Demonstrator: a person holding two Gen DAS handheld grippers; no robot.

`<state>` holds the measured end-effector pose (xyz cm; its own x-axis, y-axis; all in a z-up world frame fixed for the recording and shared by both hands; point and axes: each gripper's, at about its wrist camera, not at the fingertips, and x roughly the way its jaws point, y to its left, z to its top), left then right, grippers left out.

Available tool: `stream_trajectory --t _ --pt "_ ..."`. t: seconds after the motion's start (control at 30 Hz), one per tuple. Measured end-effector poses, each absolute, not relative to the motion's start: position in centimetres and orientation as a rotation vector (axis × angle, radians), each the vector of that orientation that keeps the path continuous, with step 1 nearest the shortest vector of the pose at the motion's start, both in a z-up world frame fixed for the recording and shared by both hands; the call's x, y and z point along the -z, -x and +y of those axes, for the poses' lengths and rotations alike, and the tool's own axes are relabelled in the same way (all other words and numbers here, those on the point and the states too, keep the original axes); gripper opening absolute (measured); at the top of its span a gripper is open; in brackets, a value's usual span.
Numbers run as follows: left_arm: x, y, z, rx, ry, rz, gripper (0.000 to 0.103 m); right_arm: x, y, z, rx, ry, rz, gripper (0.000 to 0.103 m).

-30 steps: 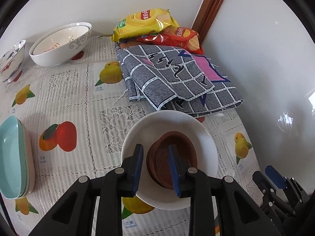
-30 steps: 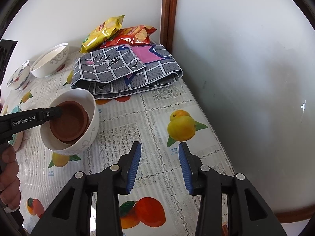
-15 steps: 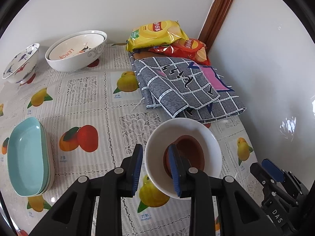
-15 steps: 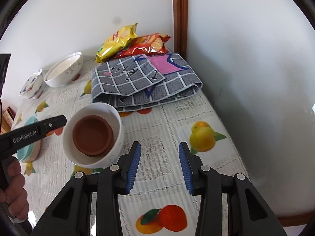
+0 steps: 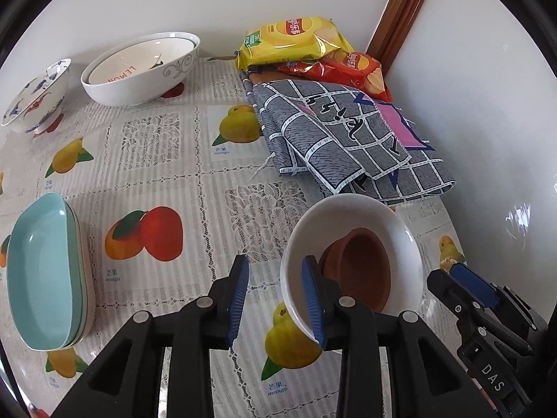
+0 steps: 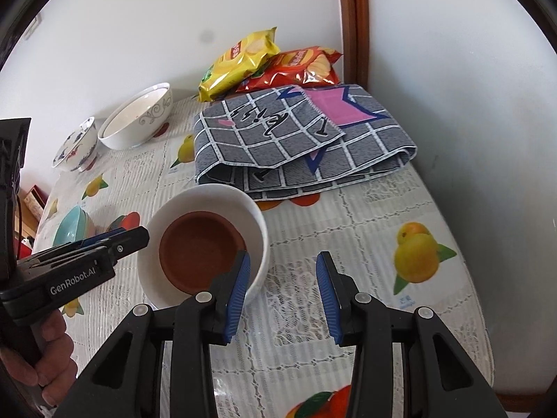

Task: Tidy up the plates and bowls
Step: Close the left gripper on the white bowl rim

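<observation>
A white bowl [image 5: 351, 216] with brown clay bowls [image 5: 362, 264] nested inside stands on the fruit-print tablecloth; it also shows in the right wrist view [image 6: 222, 195] with the clay bowls [image 6: 198, 247]. My left gripper [image 5: 275, 299] is open, its right finger at the bowl's near rim, the rim not pinched. My right gripper [image 6: 283, 289] is open and empty, its left finger at the bowl's right wall. Stacked teal dishes [image 5: 41, 271] lie at the left.
Two nested white bowls [image 5: 139, 69] and a blue-flowered bowl [image 5: 34, 94] stand at the back by the wall. A folded grey checked cloth [image 5: 341, 139] and yellow [image 5: 292, 41] and red [image 5: 348, 69] chip bags fill the back right corner. The wall runs along the right.
The left gripper has opened and let go of the white bowl's rim, and drawn back. The bowl now rests on the table. The right gripper has come closer to the bowl.
</observation>
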<state>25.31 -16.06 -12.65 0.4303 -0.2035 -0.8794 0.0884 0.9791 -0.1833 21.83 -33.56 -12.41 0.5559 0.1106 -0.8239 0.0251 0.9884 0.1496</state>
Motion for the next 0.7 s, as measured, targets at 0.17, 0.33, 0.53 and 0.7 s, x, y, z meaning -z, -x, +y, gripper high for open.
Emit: stream_trajectory --t 0.17,0.33,0.53,0.7 --pt "13.7 -25.9 -16.3 0.188 0.11 1.136 0.03 13.6 -23.1 -32.7 -0.051 -0.137 1.016 0.04" --pt "14.7 -26.5 -16.3 0.18 0.109 1.159 0.033 14.7 -24.0 -32.2 -0.027 -0.109 1.046 0.04" --pt "15.5 -27.1 -16.3 0.178 0.107 1.174 0.036 15.9 -24.8 -32.1 0.028 -0.082 1.091 0.04" --pt "16.1 -27.4 -16.5 0.175 0.086 1.182 0.038 16.4 -25.0 -32.3 0.028 -0.095 1.1 0.04"
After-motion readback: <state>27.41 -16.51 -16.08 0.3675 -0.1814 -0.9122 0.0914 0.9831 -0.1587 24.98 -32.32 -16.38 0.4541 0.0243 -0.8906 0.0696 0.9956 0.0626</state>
